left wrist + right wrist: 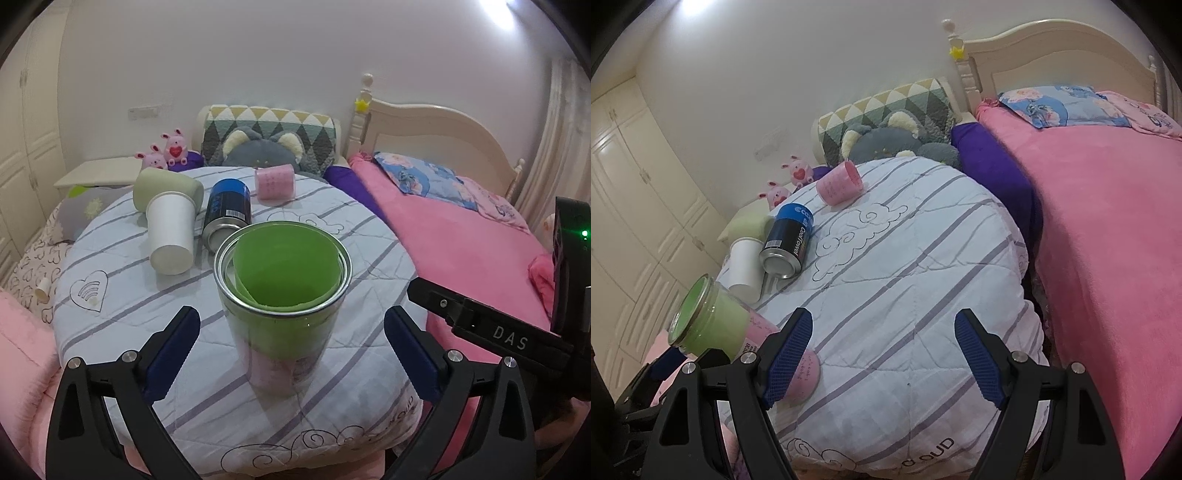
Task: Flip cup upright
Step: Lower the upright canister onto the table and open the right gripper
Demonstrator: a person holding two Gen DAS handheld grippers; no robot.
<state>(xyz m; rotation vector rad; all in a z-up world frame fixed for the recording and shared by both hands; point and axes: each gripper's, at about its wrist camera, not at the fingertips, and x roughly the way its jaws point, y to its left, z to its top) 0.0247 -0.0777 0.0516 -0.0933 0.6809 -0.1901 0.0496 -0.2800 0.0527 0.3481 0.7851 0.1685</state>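
**Cup upright, both grippers free**

Left gripper (291,347), jaws spread wide and empty, brackets the clear cup (282,295) at 12 o'clock, standing mouth-up on the quilt (351,229). Right gripper (884,354) likewise gapes, holding nothing. Farther, toward 11 o'clock, a white cup (171,236) lies tipped over.

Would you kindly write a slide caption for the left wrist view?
Open left gripper faces an upright green-lined cup on the striped quilt; white cup and can lie behind.

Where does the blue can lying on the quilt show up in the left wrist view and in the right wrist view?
Left wrist: blue can upper centre-left, behind the glass cup.
Right wrist: blue can left of centre, above the glass cup.
Shared landmark: white paper cup lying just left of the can.
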